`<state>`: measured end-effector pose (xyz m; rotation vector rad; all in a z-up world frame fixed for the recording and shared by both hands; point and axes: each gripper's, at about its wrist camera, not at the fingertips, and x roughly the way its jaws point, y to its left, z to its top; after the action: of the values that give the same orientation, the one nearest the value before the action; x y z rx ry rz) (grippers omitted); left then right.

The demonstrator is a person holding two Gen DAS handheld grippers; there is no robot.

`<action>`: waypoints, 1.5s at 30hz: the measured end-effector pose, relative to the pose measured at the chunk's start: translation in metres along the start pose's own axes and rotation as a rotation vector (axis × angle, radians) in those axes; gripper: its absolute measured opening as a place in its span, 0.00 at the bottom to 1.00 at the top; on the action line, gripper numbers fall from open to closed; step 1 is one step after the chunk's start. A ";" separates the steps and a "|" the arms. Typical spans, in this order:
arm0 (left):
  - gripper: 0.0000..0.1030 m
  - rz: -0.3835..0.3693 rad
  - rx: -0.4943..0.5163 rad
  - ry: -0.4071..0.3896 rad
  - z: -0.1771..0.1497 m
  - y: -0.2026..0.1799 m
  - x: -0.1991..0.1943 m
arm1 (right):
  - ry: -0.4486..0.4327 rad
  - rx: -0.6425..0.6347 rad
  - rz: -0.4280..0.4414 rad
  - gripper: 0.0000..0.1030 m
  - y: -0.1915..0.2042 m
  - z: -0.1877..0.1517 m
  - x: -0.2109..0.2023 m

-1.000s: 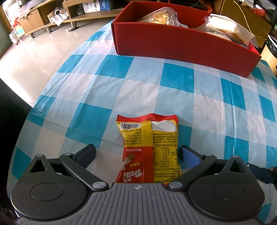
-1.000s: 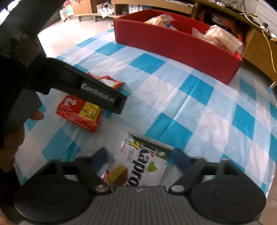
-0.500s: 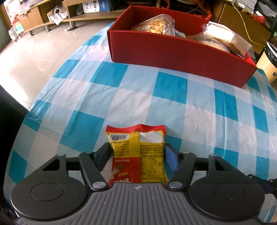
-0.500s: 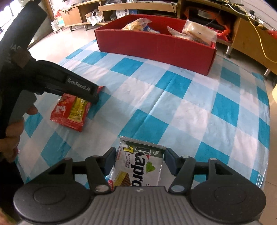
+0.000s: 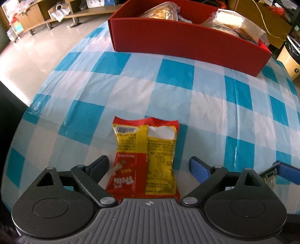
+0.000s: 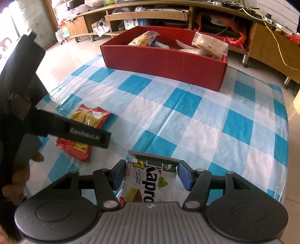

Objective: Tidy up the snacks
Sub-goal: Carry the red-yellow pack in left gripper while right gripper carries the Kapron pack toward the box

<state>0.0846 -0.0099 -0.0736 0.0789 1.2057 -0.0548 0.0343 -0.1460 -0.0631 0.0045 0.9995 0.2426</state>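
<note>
Beyond both packets, red box (image 6: 165, 60) of bagged snacks (image 6: 144, 38) on checked cloth (image 6: 206, 120)

You're in a home living room: a long low wooden media shelf (image 6: 150, 13) with cables and boxes, glossy cream floor tiles (image 6: 61, 56), and a blue-and-white checked plastic cloth (image 6: 187, 116) covering the bench.

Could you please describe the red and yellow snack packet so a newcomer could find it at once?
On the checked tablecloth, well short of the red box, it lies flat between the left gripper's open fingers. Unlike the white wafer pack, it is red and yellow.
</note>
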 end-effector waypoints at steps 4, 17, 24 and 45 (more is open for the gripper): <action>0.71 -0.011 0.009 -0.013 -0.004 -0.004 -0.009 | -0.015 0.008 -0.001 0.58 -0.002 0.002 -0.004; 0.62 -0.039 -0.016 -0.025 -0.005 -0.008 -0.024 | -0.051 0.002 -0.010 0.58 -0.002 0.009 -0.012; 0.62 -0.038 0.002 -0.025 -0.007 -0.013 -0.027 | -0.048 0.006 -0.015 0.57 -0.005 0.009 -0.010; 0.62 -0.035 -0.023 -0.032 -0.009 -0.004 -0.036 | -0.062 -0.009 -0.050 0.56 -0.007 0.014 -0.012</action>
<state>0.0626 -0.0129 -0.0432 0.0366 1.1751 -0.0726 0.0411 -0.1539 -0.0470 -0.0208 0.9352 0.1998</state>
